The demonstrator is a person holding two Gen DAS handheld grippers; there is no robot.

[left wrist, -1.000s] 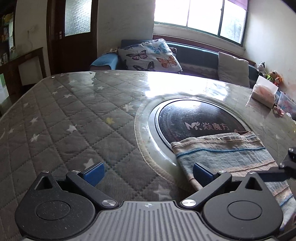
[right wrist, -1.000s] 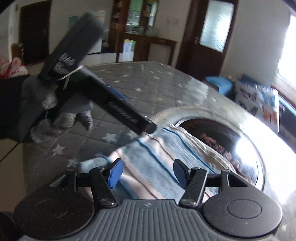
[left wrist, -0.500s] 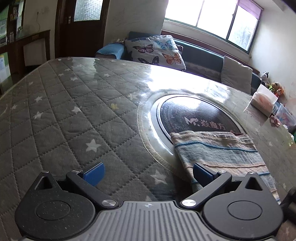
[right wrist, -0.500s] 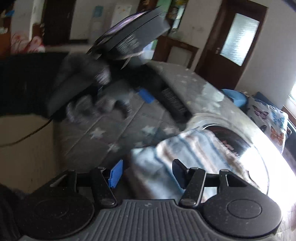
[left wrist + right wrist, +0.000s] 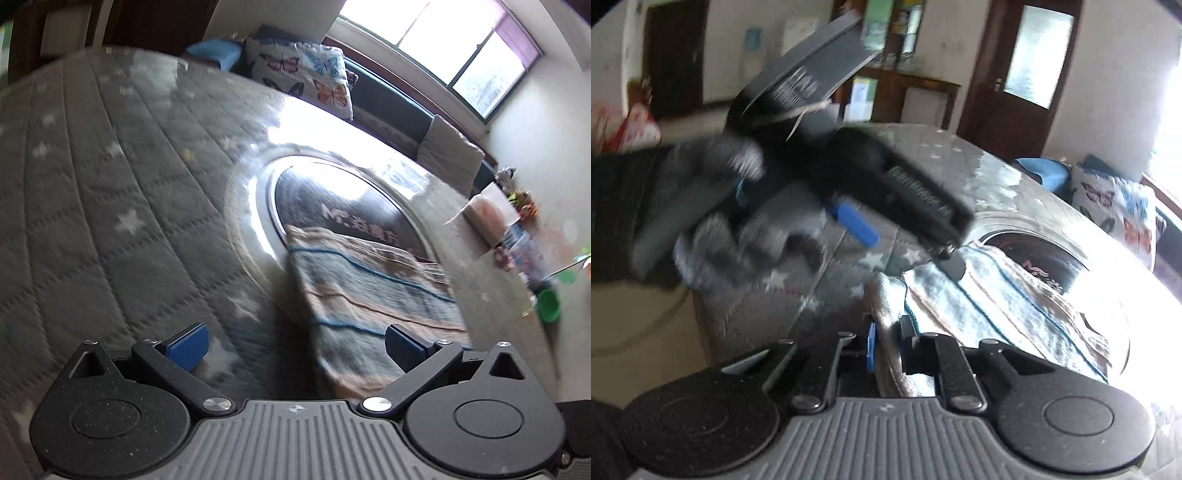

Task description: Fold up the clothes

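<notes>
my striped cloth [image 5: 369, 295] lies folded into a flat oblong on the quilted star-print table cover [image 5: 92, 221], its far end lapping over the near rim of the round black plate [image 5: 332, 199] set in the middle of the table, its near end on my side of that plate. my right tongs [image 5: 888, 341] are pressed together on the near corner of the cloth, and a thick bunch of fabric stands up between the 2 pads, so i judge more than 1 layer is caught there. my left tongs [image 5: 295, 343] are spread wide and hold nothing; they sit on the near side of the plate with the right pad over the cloth's edge and the left pad over bare cover, and in the right wrist view they hang above the cloth. the cloth looks like soft woven terry: light, limp, not slippery, nothing to break. i expect it will sag and unfold if lifted by 1 corner alone, so i would take it by 2 corners of the same short edge, pinching all layers at the hem. whether another fold is due or the cloth is already as wanted, i cannot tell.
</notes>
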